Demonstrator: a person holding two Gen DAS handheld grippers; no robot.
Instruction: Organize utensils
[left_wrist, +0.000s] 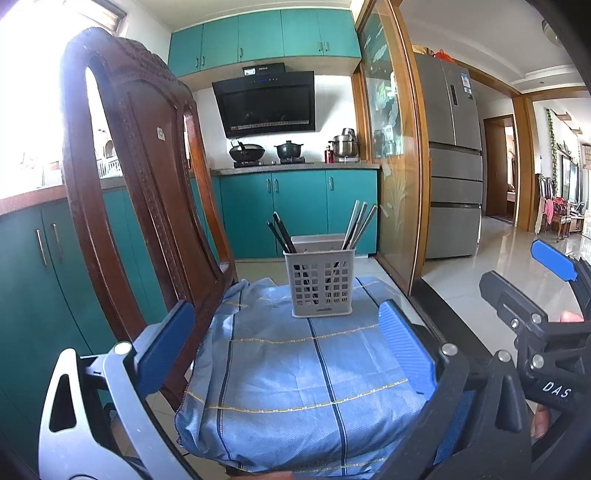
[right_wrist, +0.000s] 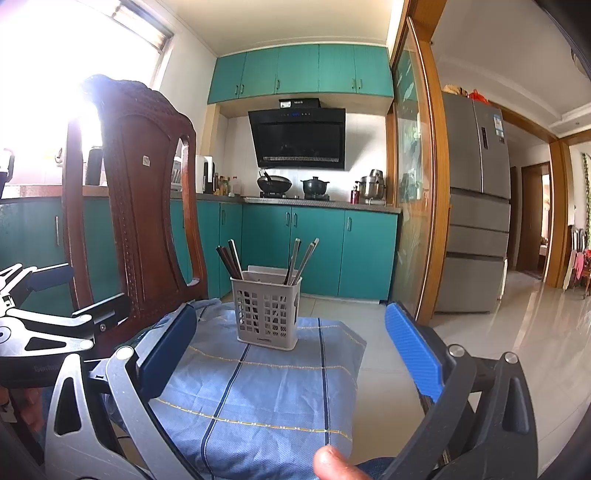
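Both the left gripper (left_wrist: 286, 354) and the right gripper (right_wrist: 291, 354) hover wide apart and empty before the grey utensil holder (left_wrist: 320, 283) with chopsticks (left_wrist: 359, 224).

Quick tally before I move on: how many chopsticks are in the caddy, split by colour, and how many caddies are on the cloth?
Dark chopsticks, left side of the caddy: 3, as far as I can tell
Silver chopsticks, right side: 3, as far as I can tell
Grey caddy on the blue cloth: 1
Total: 7 items
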